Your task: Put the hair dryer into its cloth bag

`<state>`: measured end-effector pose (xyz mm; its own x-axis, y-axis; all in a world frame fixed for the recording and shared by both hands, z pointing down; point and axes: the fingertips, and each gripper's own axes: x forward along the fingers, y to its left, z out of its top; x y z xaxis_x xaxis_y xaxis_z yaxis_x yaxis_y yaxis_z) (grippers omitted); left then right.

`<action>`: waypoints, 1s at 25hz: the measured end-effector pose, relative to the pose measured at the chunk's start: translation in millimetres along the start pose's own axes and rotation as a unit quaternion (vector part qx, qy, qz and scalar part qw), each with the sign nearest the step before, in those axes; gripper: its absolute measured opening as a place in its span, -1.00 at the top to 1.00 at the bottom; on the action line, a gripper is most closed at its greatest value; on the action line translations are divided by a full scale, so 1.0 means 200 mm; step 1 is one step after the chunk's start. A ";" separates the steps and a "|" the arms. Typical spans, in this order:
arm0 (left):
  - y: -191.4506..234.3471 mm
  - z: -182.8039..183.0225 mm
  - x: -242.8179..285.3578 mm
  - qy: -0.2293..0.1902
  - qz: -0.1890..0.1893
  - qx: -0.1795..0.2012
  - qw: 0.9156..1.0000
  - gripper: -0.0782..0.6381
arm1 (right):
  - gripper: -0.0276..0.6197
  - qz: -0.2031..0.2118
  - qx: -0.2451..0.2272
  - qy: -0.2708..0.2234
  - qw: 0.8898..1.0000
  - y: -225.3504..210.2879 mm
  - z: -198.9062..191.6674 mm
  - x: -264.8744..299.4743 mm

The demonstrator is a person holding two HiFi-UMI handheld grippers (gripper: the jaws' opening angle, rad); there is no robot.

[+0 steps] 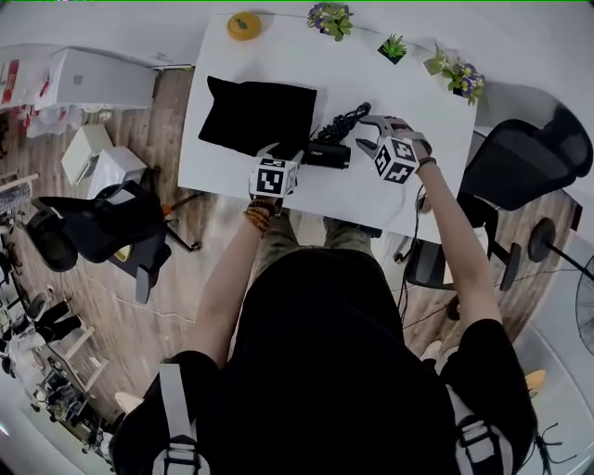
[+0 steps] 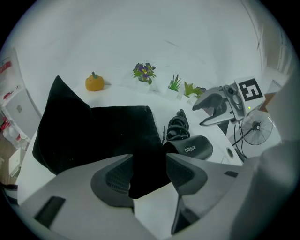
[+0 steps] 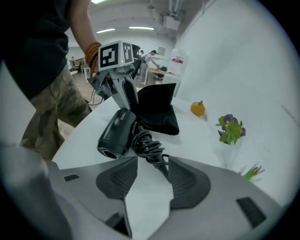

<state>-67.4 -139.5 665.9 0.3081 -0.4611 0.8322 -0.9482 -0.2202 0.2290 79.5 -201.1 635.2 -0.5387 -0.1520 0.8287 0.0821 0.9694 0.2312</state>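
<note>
On the table (image 1: 427,199) before you, the cloth bag (image 1: 260,116) lies left, the hair dryer (image 1: 327,154) just beside it on the right, its coiled cord (image 1: 345,121) behind. A pumpkin ornament (image 1: 244,25) and potted plants (image 1: 330,19) line the far edge. Your left gripper (image 2: 149,171) straddles the bag's near corner. Your right gripper (image 3: 149,176) sits right of the hair dryer.

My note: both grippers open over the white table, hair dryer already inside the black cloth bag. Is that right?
No. The hair dryer lies outside the black cloth bag, beside it on the white table; the head view shows it. The left gripper and right gripper are open.
</note>
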 end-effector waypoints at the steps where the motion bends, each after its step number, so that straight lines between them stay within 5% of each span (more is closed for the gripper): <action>1: 0.00 -0.01 0.01 0.002 0.010 0.000 1.000 0.13 | 0.28 0.011 -0.027 -0.001 1.000 -0.02 0.01 0.04; 6: 0.06 -0.01 -0.02 -0.023 0.056 -0.019 0.998 0.27 | 0.05 0.107 -0.172 0.027 0.979 0.03 0.01 0.24; 9: 0.11 0.04 -0.07 -0.041 0.075 -0.032 0.996 0.32 | 0.01 0.111 -0.179 0.029 0.977 0.02 0.03 0.30; 19: -0.06 0.00 0.05 -0.005 0.012 -0.003 1.000 0.22 | 0.21 0.056 -0.041 0.075 0.995 0.20 -0.26 0.05; 25: -0.04 -0.05 0.18 0.044 0.066 0.044 0.996 0.35 | 0.19 0.048 0.039 0.078 0.995 0.44 -0.46 -0.10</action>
<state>-49.6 -144.7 698.5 0.1690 -0.4141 0.8944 -0.9684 -0.2388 0.0725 174.1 -131.3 685.5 -0.3946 -0.0810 0.9153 0.0572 0.9920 0.1124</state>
